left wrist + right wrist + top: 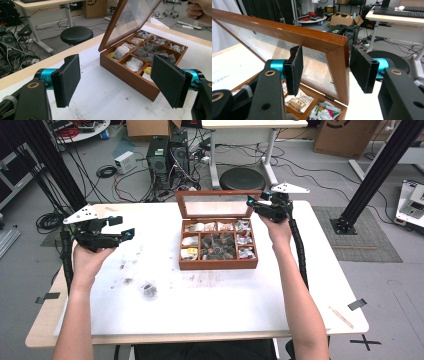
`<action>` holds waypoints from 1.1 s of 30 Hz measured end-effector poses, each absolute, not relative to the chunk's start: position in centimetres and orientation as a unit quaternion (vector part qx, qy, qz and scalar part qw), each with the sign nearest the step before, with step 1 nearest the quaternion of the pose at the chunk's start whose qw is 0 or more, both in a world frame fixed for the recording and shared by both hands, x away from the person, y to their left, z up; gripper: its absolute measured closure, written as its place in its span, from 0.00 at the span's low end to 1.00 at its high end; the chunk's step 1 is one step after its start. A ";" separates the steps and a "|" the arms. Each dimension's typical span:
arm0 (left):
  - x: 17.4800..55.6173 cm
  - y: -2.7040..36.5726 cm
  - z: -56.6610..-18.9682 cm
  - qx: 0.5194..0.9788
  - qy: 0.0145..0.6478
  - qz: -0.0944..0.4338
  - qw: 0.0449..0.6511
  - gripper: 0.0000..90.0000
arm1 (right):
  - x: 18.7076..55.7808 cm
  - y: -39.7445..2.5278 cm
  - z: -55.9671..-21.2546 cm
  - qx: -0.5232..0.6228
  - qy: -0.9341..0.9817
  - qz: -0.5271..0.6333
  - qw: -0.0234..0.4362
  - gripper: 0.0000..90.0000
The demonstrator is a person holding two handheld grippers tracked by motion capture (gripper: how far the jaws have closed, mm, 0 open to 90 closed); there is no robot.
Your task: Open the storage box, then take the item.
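Counter (210, 305): white top with a pale wood edge, flat and smudged with brown crumbs near the front left.
Loose bag (149, 290): a small dark tea bag lying alone on the counter, well apart from the box.
Left gripper (121, 227): black, with turquoise collars and flat, felt-like pads; jaws wide apart and holding nothing, held over the counter's left side, well apart from the box.
Box (218, 263): reddish-brown wood, rectangular, split into compartments; it sits at the counter's middle, toward the far edge.
Contents: white paper sachets in the left cells, dark mesh bags (150, 50) in the big middle cell, printed foil packets on the right; no writing is readable.
Lid (312, 40): wooden frame around a clear pane, hinged at the back and standing tilted open.
Right gripper (324, 67): jaws wide, straddling the lid's corner, with the frame between the pads; contact cannot be told.
Stool (242, 178): round and black, on the floor beyond the counter.
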State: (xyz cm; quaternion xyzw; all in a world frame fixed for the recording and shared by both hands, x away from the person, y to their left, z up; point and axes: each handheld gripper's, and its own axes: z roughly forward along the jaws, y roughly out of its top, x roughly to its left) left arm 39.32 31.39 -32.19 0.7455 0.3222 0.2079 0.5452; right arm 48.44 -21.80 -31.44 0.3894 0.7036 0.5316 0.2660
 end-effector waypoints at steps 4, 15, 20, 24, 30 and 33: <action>39.2 31.4 -32.1 0.745 0.321 0.208 0.546 0.27 | 48.5 -21.8 -31.5 0.391 0.703 0.533 0.265 0.51; 39.5 29.8 -31.4 0.750 0.299 0.200 0.556 0.27 | 48.5 -21.9 -31.5 0.390 0.703 0.533 0.262 0.51; 40.1 28.0 -30.8 0.763 0.278 0.186 0.553 0.27 | 48.5 -21.8 -31.5 0.391 0.703 0.533 0.264 0.50; 40.4 26.7 -30.4 0.766 0.268 0.180 0.556 0.27 | 48.4 -21.8 -31.5 0.390 0.703 0.533 0.262 0.50; 41.8 24.4 -30.5 0.777 0.260 0.149 0.553 0.27 | 48.5 -21.7 -31.4 0.392 0.699 0.536 0.264 0.50; 42.4 23.1 -30.3 0.790 0.253 0.142 0.540 0.27 | 48.6 -21.8 -31.4 0.391 0.698 0.538 0.263 0.50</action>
